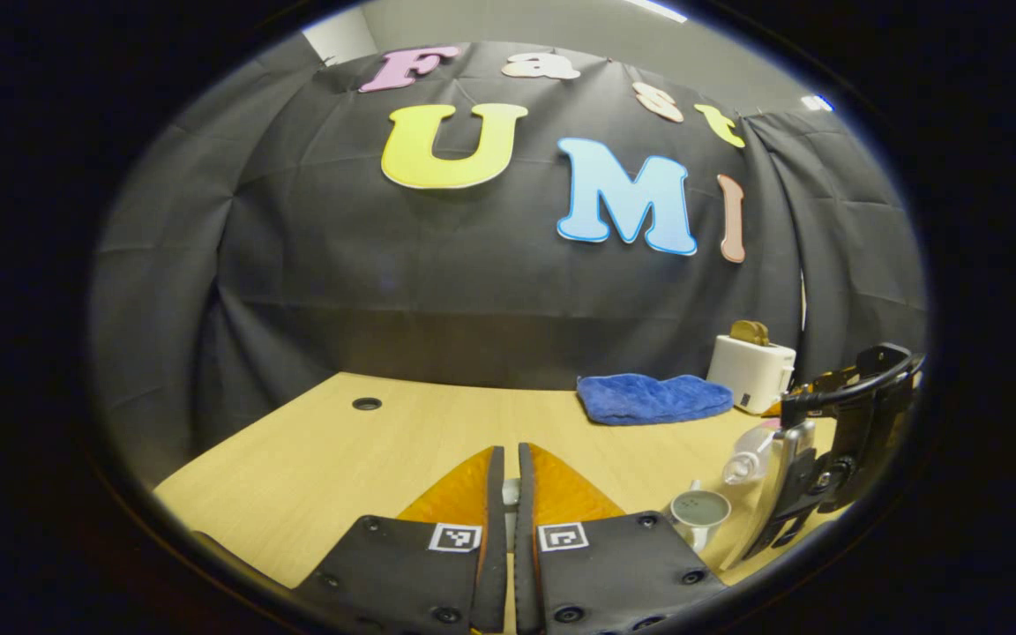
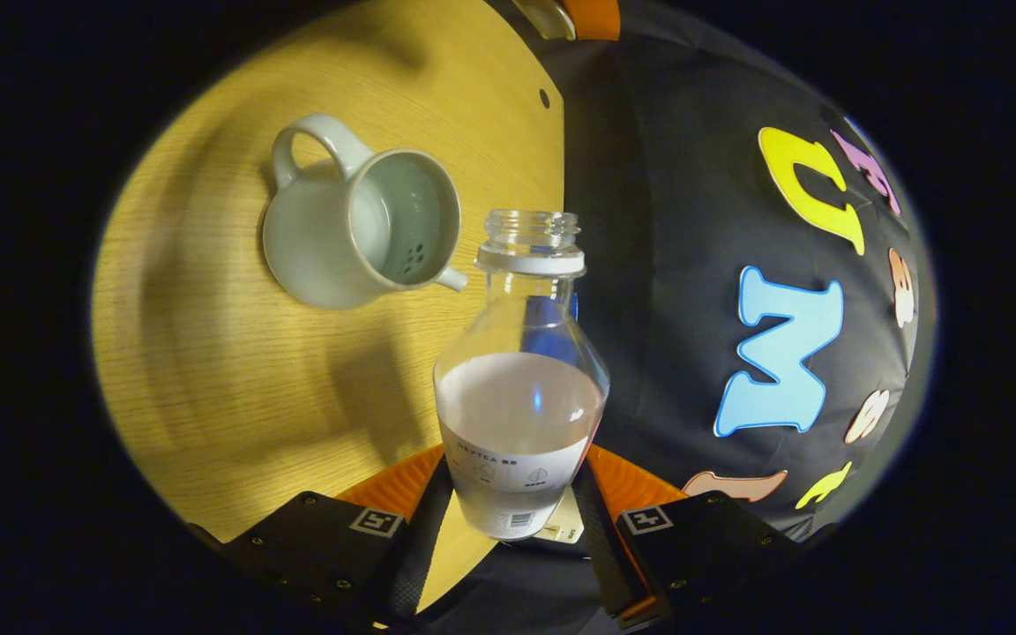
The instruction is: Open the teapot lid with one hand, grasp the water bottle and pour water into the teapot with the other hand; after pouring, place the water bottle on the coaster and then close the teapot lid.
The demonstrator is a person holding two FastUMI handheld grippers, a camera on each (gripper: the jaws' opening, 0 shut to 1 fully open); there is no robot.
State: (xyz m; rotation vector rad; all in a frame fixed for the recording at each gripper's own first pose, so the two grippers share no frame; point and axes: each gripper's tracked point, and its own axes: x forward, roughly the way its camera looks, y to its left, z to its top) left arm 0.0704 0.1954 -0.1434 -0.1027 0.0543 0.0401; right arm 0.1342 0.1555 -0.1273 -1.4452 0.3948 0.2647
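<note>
A white teapot (image 2: pixel 358 220) stands open on the wooden table (image 2: pixel 208 370), with strainer holes showing inside. My right gripper (image 2: pixel 517 481) is shut on a clear, uncapped water bottle (image 2: pixel 521 406), part full and tipped with its mouth near the teapot's spout. In the left gripper view the same teapot (image 1: pixel 700 511) sits low at the right, and the right gripper (image 1: pixel 795 472) holds the tilted bottle (image 1: pixel 744 460) above it. My left gripper (image 1: pixel 511 485) is raised to the left of the teapot. Its jaws stand almost together on a small pale piece, which I take for the teapot lid (image 1: pixel 511 491).
A blue cloth (image 1: pixel 653 397) lies at the back right of the table, and a white toaster (image 1: pixel 750 370) stands beside it. A round cable hole (image 1: pixel 367 403) sits at the back left. The black cloth wall closes the table's far side.
</note>
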